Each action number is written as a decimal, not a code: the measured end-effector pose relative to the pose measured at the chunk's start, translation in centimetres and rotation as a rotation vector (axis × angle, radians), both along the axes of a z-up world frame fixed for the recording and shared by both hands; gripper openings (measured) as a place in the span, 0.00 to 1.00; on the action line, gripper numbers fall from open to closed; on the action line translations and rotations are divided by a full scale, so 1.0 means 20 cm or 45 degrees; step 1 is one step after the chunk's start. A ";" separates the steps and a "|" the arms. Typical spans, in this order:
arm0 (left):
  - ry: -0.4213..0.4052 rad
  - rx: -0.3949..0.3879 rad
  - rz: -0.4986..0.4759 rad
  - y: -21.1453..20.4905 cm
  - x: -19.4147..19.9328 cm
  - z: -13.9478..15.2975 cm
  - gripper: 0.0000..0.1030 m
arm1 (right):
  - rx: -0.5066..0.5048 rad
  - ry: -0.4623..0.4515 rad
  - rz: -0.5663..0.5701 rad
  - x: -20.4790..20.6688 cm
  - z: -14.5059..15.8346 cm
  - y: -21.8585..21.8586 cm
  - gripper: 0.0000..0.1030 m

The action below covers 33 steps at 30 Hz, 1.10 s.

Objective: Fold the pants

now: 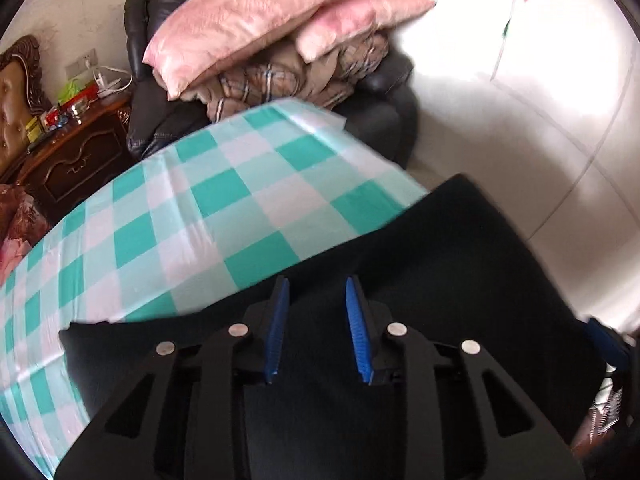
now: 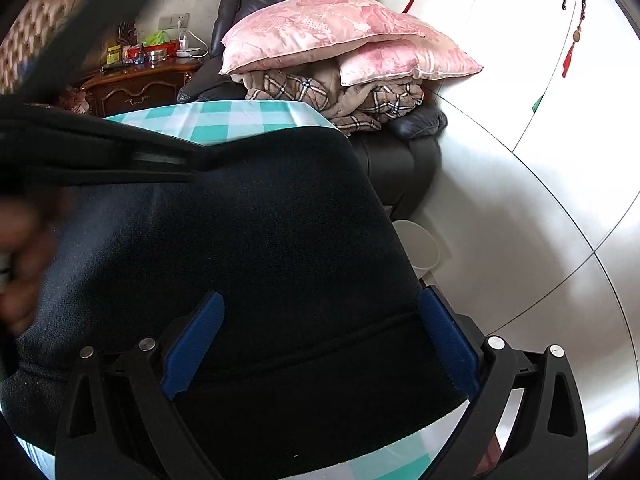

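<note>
Across the near right corner of the table's green-and-white checked cloth (image 1: 208, 208) lie the black pants (image 1: 460, 248), and we see them as a flat, dark, fleecy slab with no wrinkles to speak of. Their long axis runs from the near edge of the table away toward the armchair (image 2: 400, 160) heaped with pink pillows (image 2: 320, 28) and a plaid blanket (image 2: 360, 100); the far end is squared off and reaches almost to the table's far edge, while a stitched band crosses the cloth close to us in the right wrist view. Our left gripper (image 1: 318, 292) hovers over the pants near their left border, its blue pads narrowed but with a gap between them and no fabric pinched, so it grasps nothing. Our right gripper (image 2: 320, 308) stands spread wide, one pad either side of the pants' width near the stitched band, and we cannot see either pad pressing, so it is released. A blurred hand (image 2: 20, 264) shows at the left edge there.
</note>
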<state>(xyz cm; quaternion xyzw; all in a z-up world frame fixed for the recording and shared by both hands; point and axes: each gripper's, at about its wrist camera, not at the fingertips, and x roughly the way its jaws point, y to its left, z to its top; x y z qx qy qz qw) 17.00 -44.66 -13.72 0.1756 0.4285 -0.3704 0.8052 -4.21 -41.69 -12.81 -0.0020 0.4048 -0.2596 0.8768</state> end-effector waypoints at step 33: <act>-0.030 -0.268 0.085 0.81 -0.78 0.26 0.98 | 0.127 -0.107 -0.238 -0.37 0.20 -0.04 0.92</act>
